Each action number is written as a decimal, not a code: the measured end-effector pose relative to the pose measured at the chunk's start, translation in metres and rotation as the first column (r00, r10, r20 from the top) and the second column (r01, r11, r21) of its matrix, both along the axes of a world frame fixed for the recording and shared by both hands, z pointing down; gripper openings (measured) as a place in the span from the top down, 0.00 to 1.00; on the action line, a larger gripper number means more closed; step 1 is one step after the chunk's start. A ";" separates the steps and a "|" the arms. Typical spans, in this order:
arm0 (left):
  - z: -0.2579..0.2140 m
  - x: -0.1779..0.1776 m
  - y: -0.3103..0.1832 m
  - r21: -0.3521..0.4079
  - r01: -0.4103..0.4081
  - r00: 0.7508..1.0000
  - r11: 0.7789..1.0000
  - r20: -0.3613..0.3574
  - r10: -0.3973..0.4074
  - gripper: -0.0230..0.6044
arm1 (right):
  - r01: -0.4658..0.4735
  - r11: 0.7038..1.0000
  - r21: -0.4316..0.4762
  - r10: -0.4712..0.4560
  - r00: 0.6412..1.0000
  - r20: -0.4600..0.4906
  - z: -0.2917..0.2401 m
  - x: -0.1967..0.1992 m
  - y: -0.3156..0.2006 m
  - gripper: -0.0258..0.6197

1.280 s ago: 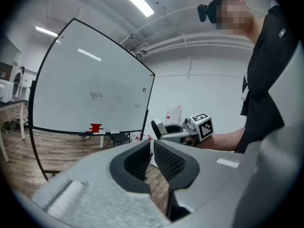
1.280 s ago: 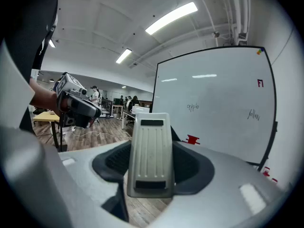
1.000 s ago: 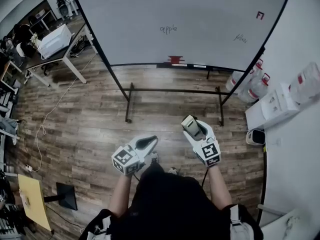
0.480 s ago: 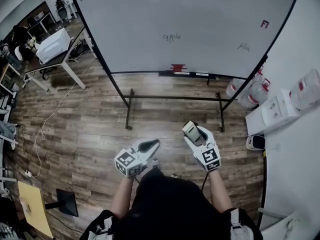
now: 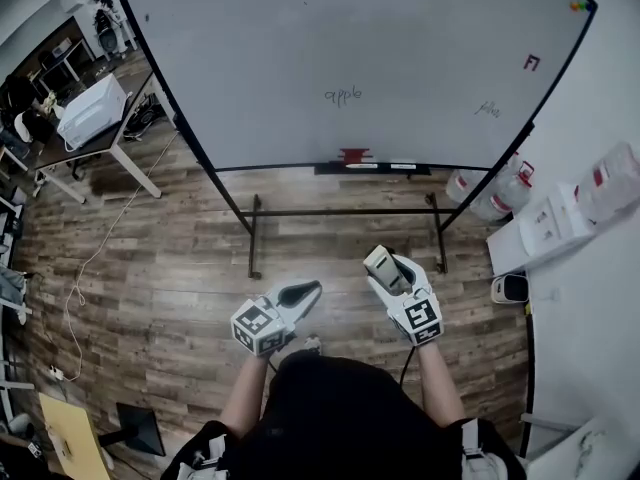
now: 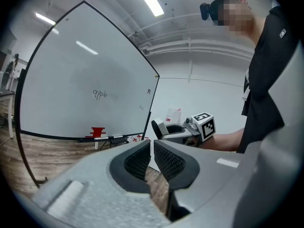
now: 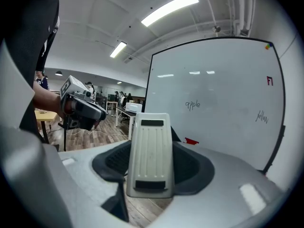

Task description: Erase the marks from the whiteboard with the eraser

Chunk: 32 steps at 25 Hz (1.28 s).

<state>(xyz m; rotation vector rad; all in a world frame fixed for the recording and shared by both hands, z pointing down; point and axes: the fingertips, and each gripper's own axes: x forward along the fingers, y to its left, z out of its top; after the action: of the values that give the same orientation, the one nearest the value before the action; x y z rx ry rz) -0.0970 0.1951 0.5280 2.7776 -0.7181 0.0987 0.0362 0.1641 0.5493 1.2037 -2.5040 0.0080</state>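
The right hand-held gripper (image 5: 386,266), clamped on the eraser (image 7: 151,151) well short of the whiteboard (image 5: 400,38), may let it pivot under wiping pressure, leaving marks (image 5: 343,95); the left hand-held gripper (image 6: 151,156) is closed, empty.

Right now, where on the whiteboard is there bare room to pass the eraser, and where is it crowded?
Bare: whiteboard left of the apple word, and above it. Crowded: right side, with the red mark and grey scribble.

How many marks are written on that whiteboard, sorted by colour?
Dark words: 2, apple and a scribble
Red mark: 1
Total: 3
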 end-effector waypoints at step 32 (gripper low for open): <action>0.009 0.053 -0.188 -0.013 0.059 0.998 0.998 0.017 -0.059 0.93 | 0.114 0.993 -0.029 -0.115 0.993 -0.038 0.023 0.047 -0.214 0.56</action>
<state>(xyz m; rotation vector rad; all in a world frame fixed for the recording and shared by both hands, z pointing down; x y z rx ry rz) -0.0441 0.0067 0.5375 2.7434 -0.8003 0.1138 0.0831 -0.0498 0.5728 1.0382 -2.5257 -0.0115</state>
